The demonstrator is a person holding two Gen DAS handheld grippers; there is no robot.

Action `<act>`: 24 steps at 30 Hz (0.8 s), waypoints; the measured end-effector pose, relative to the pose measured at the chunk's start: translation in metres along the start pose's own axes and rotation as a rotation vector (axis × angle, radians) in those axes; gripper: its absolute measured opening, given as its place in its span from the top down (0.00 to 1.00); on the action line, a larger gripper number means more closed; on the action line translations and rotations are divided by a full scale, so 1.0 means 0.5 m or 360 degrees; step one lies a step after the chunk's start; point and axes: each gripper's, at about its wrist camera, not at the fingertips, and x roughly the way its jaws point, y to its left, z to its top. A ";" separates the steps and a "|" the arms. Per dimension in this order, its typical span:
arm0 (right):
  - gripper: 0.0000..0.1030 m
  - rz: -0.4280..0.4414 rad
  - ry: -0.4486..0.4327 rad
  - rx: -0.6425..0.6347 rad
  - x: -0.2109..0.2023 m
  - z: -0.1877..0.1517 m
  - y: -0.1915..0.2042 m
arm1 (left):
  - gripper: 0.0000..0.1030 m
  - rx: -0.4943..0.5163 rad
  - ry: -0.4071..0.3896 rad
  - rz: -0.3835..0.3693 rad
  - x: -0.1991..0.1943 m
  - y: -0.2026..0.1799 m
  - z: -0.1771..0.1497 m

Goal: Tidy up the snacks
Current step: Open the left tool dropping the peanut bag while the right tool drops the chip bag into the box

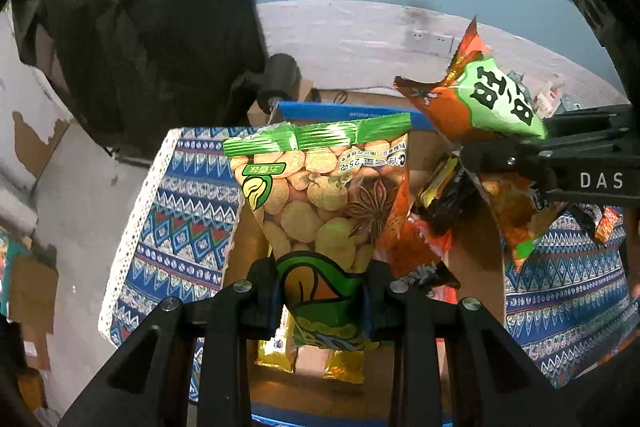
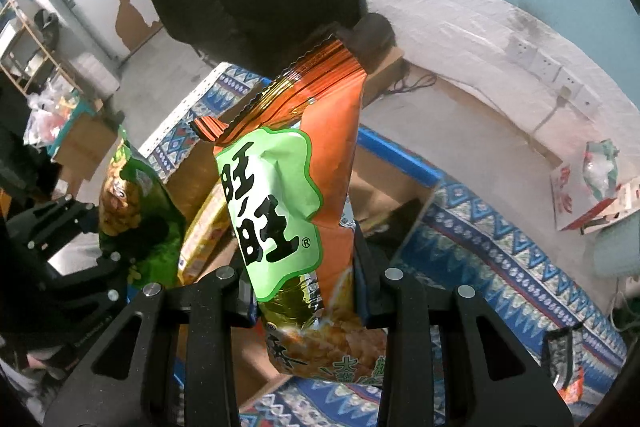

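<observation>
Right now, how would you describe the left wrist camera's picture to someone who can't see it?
The left gripper pinches a green bean snack bag above a cardboard box. Beside it, the right gripper holds an orange packet.

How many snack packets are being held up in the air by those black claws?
2. The left gripper pinches the green broad-bean packet; the right gripper pinches the orange Wang Wang packet. More packets lie in the cardboard box below, partly hidden.

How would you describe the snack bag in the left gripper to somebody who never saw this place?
Find the cardboard box on the patterned blue cloth. Above it, the left gripper pinches a green-topped bag picturing pale beans and star anise, unlike the orange bag in the right gripper.
</observation>
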 end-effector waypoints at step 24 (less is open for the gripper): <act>0.35 0.0103 -0.0077 0.0059 -0.008 0.007 0.022 | 0.31 0.0006 -0.0022 0.0136 -0.017 0.012 -0.001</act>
